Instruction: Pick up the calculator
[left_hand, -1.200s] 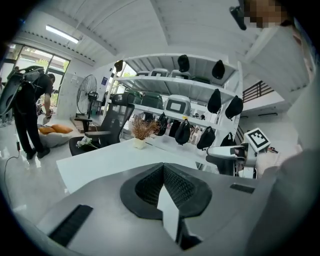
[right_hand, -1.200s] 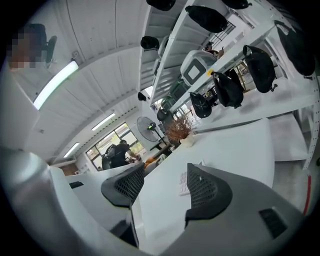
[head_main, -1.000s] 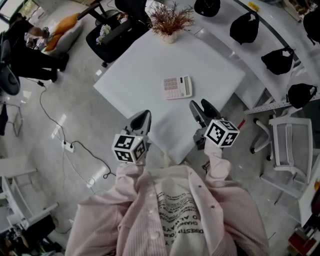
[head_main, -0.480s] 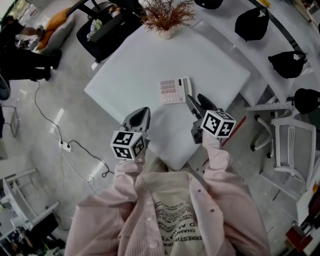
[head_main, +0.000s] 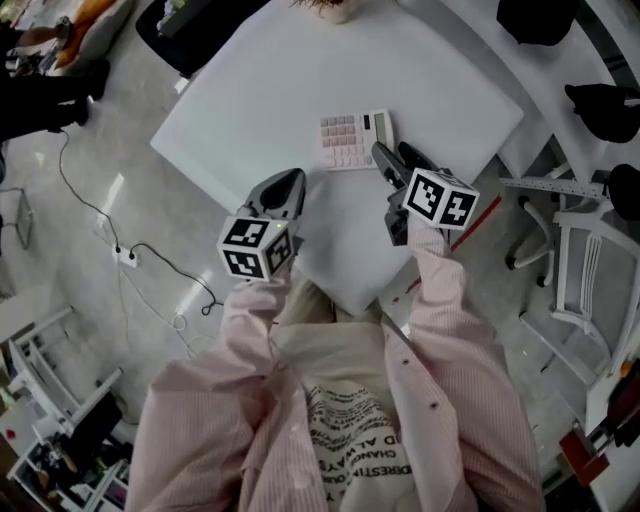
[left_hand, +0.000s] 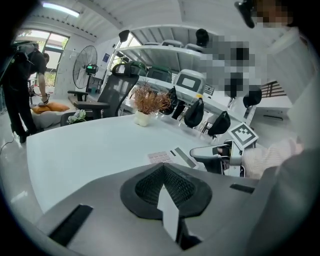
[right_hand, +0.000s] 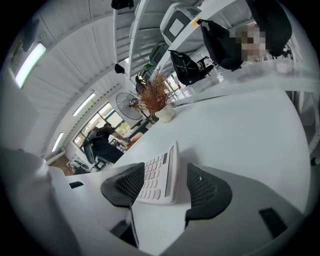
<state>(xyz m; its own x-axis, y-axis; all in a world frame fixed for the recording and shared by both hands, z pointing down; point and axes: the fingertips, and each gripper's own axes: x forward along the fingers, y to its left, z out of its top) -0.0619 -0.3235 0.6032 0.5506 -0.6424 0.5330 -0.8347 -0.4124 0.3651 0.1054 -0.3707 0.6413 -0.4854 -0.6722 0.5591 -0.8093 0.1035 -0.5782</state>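
The calculator (head_main: 355, 138), pale with pinkish keys and a grey display strip, lies flat on the white table (head_main: 260, 90). My right gripper (head_main: 393, 157) is open at the calculator's near right corner. In the right gripper view the calculator (right_hand: 160, 177) lies between the two black ribbed pads, its near end inside the gap of the right gripper (right_hand: 165, 189), and no contact shows. My left gripper (head_main: 284, 184) hovers over the table's near edge, left of the calculator, shut with nothing in it. The left gripper view shows the left gripper (left_hand: 165, 186), with the calculator (left_hand: 167, 156) and right gripper (left_hand: 212, 152) ahead.
A potted dried plant (left_hand: 147, 102) stands at the table's far side. Black caps (head_main: 605, 108) hang on a white shelf to the right, with a white chair (head_main: 580, 265) below. A cable (head_main: 150, 262) runs over the floor at left. A person (left_hand: 22, 90) stands far left.
My right gripper has moved forward until its open jaws straddle the calculator's near end. The left gripper has stayed near the table's edge, shut.
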